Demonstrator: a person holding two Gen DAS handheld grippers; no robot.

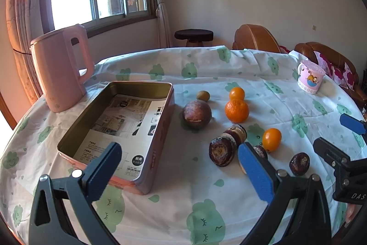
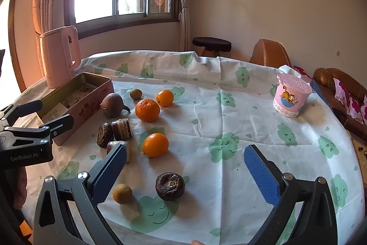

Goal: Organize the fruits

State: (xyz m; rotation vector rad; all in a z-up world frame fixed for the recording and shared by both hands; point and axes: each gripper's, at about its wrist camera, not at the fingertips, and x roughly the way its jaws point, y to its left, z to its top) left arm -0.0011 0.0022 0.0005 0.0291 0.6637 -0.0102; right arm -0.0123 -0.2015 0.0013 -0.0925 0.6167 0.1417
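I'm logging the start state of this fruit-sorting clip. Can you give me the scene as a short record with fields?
surface: round table under a white tablecloth with green cloud prints
container: open pink tin box, no fruit inside, printed paper on its floor
orange fruits: three, loose on the cloth, the largest a tangerine
dark fruits: several, right of the box
other items: pink kettle, pink cartoon cup
left gripper: open, holding nothing
right gripper: open, holding nothing

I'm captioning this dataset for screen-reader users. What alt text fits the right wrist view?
The open right gripper hovers over a cloud-print tablecloth scattered with oranges, dark brown fruits and a small tan fruit. At left sit an open tin box, a pink kettle and the open left gripper; a pink cartoon cup stands at right.
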